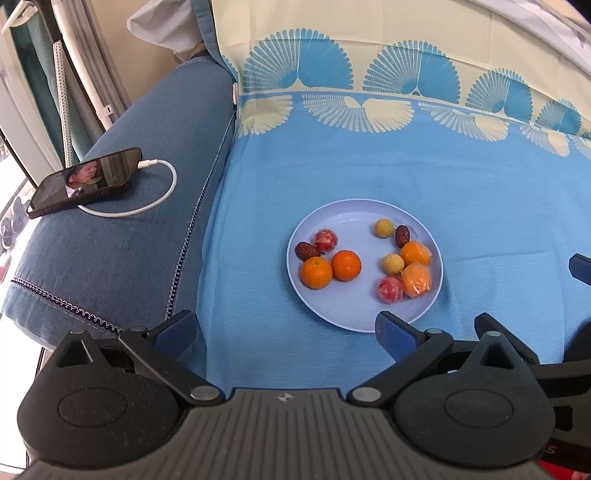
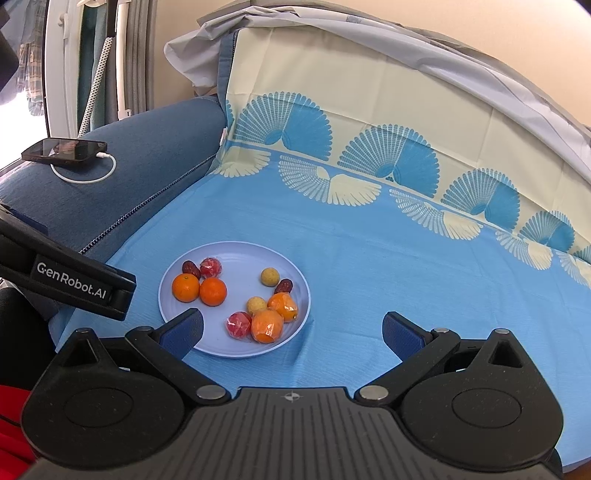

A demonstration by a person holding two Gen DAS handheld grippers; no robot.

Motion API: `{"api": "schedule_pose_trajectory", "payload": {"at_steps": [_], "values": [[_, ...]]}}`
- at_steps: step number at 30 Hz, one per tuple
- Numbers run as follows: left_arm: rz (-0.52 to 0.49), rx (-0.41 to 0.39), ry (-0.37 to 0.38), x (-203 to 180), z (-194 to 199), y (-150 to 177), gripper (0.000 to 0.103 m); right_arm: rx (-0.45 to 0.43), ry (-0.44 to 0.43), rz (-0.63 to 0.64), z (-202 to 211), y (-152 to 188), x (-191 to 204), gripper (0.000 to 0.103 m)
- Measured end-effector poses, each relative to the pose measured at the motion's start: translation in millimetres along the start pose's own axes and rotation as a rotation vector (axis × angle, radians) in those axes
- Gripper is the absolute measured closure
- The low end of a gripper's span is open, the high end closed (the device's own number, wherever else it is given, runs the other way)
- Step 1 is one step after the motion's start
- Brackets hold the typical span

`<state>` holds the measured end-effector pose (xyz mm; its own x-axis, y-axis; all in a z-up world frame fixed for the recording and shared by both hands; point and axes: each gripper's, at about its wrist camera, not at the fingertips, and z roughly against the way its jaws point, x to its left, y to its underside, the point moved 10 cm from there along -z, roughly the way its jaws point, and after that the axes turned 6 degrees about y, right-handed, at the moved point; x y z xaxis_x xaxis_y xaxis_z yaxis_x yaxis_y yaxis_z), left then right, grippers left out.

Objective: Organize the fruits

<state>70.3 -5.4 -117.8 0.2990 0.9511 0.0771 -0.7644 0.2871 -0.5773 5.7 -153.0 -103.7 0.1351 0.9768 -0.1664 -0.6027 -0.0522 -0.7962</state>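
plate (image 1: pixel 369 212) of fruit (both grippers spread)

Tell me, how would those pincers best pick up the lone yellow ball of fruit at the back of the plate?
Probably from straight above, closing across the middle of the yellow fruit, its widest part. It is round, so any pair of opposite sides would do, but a dark date sits close on one side, so the fingers should straddle the free sides. Both the left gripper and the right gripper are open.

Blue sofa (image 2: pixel 155 155) under fan-patterned cloth (image 2: pixel 369 240), beige wall (image 2: pixel 406 22), bright window (image 2: pixel 22 110) (left side)
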Motion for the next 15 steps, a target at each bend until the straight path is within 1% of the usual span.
{"api": "schedule_pose_trajectory", "payload": {"at_steps": [9,15], "values": [[0.002,0.013,0.009,-0.7,-3.6,3.4,0.000,0.004,0.001,0.001,-2.1,2.0,1.5,0.001],[0.006,0.008,-0.012,2.1,-4.4,3.8,0.000,0.006,0.001,-0.001,-2.9,2.6,1.5,0.001]]}}
